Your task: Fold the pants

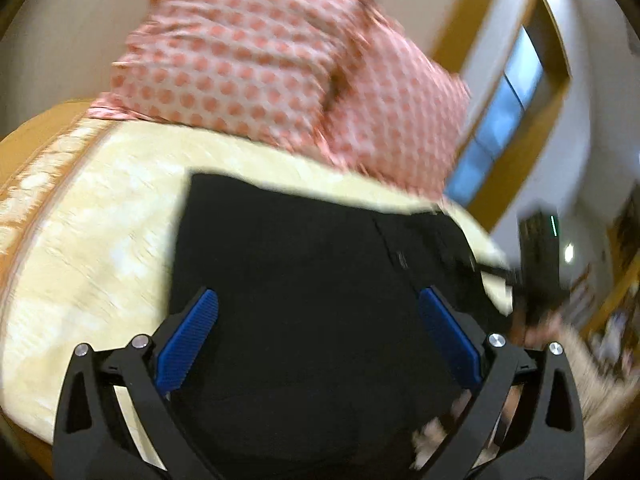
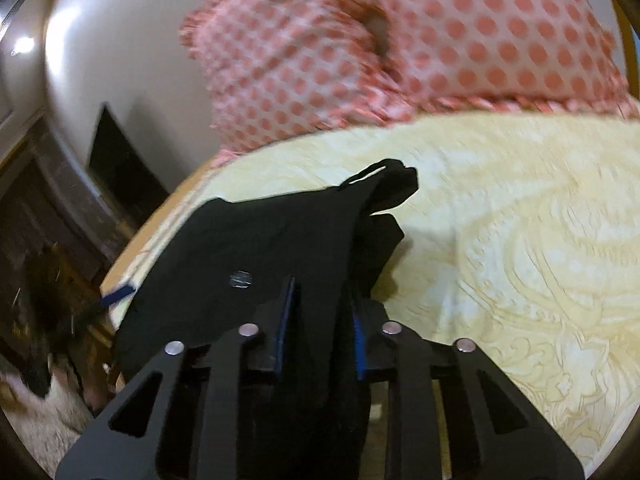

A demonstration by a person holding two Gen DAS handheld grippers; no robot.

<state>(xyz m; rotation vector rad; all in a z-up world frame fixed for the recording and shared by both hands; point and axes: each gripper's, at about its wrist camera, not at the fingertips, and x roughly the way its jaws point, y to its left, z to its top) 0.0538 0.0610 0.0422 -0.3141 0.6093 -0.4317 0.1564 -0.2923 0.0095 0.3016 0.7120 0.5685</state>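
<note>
Right gripper (image 2: 322, 312) clamps black pants (image 2: 256, 240) (on bedspread (image 2: 520, 240)).

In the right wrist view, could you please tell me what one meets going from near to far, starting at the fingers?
Right gripper, its fingers closed on a fold of cloth → black pants → yellow patterned bedspread → pink dotted pillows.

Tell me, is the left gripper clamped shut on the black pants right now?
No, the left gripper has its blue pads spread wide apart above the black pants, with no cloth pinched between them.
</note>
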